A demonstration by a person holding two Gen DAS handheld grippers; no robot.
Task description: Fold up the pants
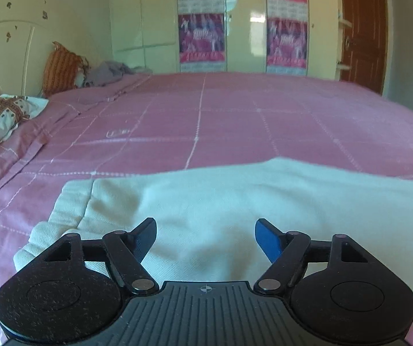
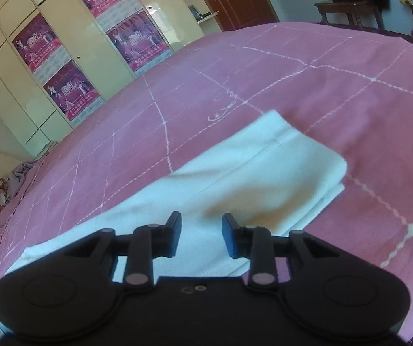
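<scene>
Item: white pants (image 1: 235, 201), laid lengthwise on the pink bedspread (image 1: 235, 115), legs stacked; I judge them soft, light, limp. My left gripper (image 1: 205, 239) hangs spread over the pants' waistband end, my right gripper (image 2: 202, 235) parted, empty, over the legs. I would pinch waistband and hem corners.

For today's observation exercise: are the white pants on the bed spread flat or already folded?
Folded once lengthwise, it seems: the pants lie as one long strip on the bed, two layers showing at the cuff end. Not folded crosswise.

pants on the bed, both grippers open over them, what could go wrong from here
1. The white pants look already doubled at the leg end; the right gripper may pinch only the top layer, so the stack splits.
2. The left gripper sits over mid-fabric, not the waistband, so lifting there could bunch the cloth.
</scene>
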